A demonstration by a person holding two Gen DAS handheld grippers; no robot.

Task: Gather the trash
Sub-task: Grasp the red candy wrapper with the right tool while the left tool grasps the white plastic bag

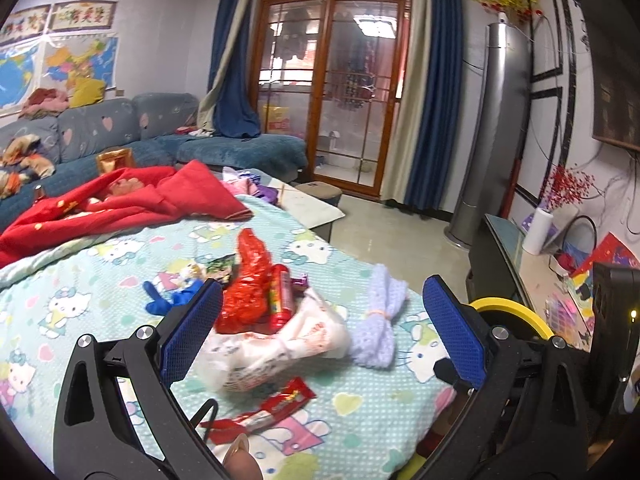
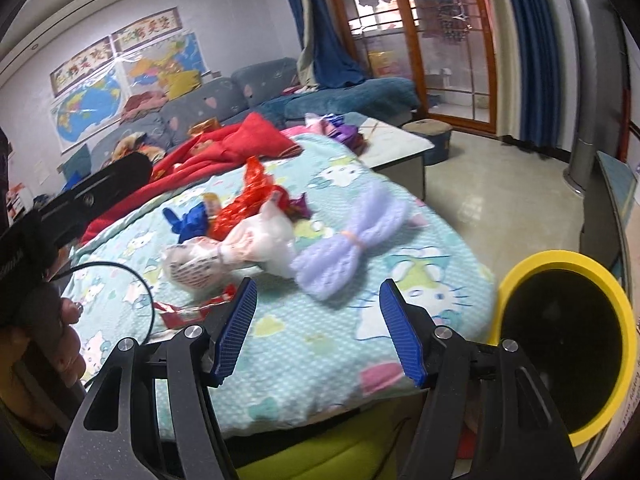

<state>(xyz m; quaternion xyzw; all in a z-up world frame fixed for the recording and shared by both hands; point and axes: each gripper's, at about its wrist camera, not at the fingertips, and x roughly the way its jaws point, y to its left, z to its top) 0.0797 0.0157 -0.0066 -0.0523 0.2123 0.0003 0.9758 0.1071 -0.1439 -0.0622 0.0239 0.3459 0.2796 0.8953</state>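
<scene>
Trash lies on a Hello Kitty blanket [image 1: 360,412]: a white plastic bag [image 1: 280,348], a red crumpled bag [image 1: 246,288], a red tube [image 1: 279,298], a red wrapper [image 1: 272,408], a blue balloon [image 1: 168,298] and a lilac knitted bundle [image 1: 378,316]. My left gripper [image 1: 322,330] is open and empty, its jaws either side of the white bag, just above it. My right gripper [image 2: 318,330] is open and empty over the blanket's near edge, short of the lilac bundle [image 2: 348,244] and white bag [image 2: 232,248]. A yellow-rimmed black bin [image 2: 568,344] stands at the right.
A red quilt [image 1: 120,200] lies across the far blanket. A blue sofa [image 1: 120,132] is behind. A low table [image 2: 400,144] and a stool [image 2: 432,136] stand beyond the blanket. A TV stand [image 1: 532,272] with clutter lines the right wall. The other gripper's body [image 2: 80,208] shows at left.
</scene>
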